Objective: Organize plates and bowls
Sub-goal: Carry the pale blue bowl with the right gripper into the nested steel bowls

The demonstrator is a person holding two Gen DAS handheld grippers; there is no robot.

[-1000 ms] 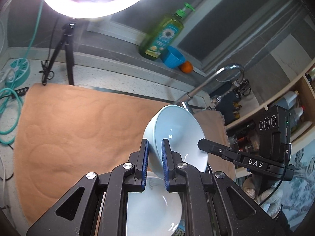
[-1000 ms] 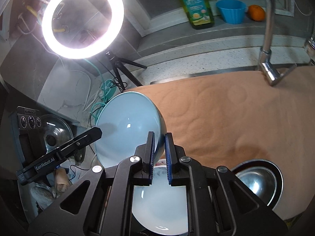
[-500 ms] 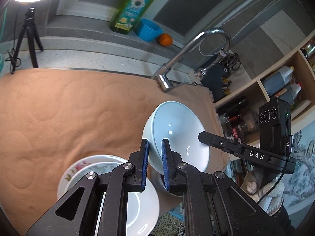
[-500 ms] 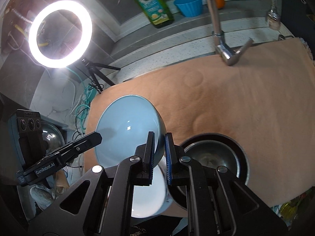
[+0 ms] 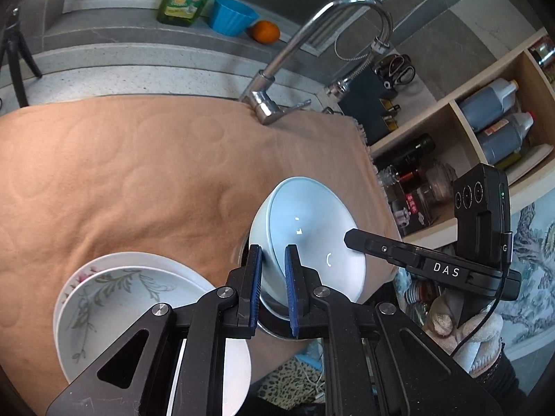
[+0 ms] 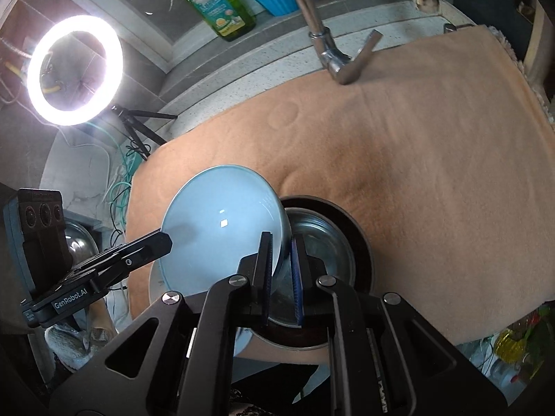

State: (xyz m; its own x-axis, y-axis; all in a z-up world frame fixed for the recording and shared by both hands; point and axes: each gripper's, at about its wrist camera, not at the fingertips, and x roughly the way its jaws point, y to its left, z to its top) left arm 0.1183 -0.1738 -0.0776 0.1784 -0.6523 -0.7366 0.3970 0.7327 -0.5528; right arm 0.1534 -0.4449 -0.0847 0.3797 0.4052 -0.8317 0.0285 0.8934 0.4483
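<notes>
Carrying one pale blue bowl [image 5: 312,239] between them, the left gripper [image 5: 272,287] and right gripper [image 6: 281,277] are each clamped on opposite rims. The bowl hangs tilted over a steel bowl [image 6: 322,242] beside floral plates [image 5: 114,298]; nesting it likely needs levelling first. Its underside is hidden.

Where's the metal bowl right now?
The metal bowl sits at the near edge of the tan mat, directly under the tilted blue bowl; plates lie to its left.
</notes>
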